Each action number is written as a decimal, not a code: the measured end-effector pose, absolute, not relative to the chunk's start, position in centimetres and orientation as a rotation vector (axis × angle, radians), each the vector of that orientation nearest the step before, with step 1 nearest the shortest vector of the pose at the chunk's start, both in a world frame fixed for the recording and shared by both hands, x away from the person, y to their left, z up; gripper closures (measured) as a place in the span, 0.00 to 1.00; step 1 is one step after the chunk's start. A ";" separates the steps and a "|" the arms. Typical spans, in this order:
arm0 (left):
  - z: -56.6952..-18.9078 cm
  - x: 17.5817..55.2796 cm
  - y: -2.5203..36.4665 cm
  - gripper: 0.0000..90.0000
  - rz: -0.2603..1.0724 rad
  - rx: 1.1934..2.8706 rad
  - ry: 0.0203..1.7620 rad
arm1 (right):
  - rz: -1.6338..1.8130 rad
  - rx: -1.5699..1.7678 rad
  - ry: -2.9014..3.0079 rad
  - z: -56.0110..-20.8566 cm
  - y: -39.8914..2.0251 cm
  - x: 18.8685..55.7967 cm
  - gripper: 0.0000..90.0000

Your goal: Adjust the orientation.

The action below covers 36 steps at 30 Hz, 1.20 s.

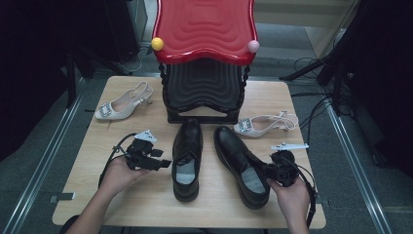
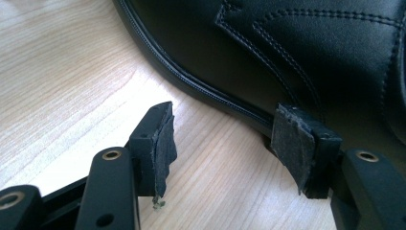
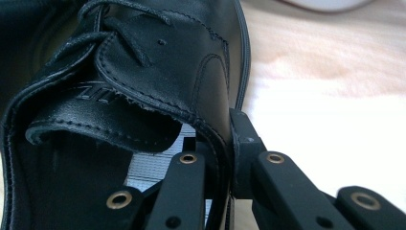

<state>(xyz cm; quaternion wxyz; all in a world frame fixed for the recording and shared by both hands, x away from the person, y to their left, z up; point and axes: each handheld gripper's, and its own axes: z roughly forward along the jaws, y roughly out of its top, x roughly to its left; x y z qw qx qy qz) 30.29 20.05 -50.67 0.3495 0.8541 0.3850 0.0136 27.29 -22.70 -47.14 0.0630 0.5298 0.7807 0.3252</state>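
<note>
Between the right gripper (image 3: 229, 158) jaws sits the right black shoe's (image 1: 241, 165) side wall.

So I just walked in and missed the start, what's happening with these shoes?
A person works at the table with a gripper in each hand. The right gripper is shut on the side wall of the right black shoe, one jaw inside the opening. The left gripper is open beside the left black shoe, holding nothing. Two pale heeled shoes lie near a red-topped rack.
</note>
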 end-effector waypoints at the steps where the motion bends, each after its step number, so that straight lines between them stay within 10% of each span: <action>1: -50.7 30.2 20.1 0.45 0.034 2.214 0.996 | 0.982 1.597 2.359 -47.1 -22.4 27.5 0.96; 28: -50.9 29.4 20.4 0.45 0.041 2.206 0.999 | 1.015 1.530 2.416 -47.8 -19.3 29.4 0.72; 36: -50.9 29.4 20.2 0.46 0.038 2.209 0.996 | 1.110 1.464 2.391 -45.4 -22.3 27.2 0.99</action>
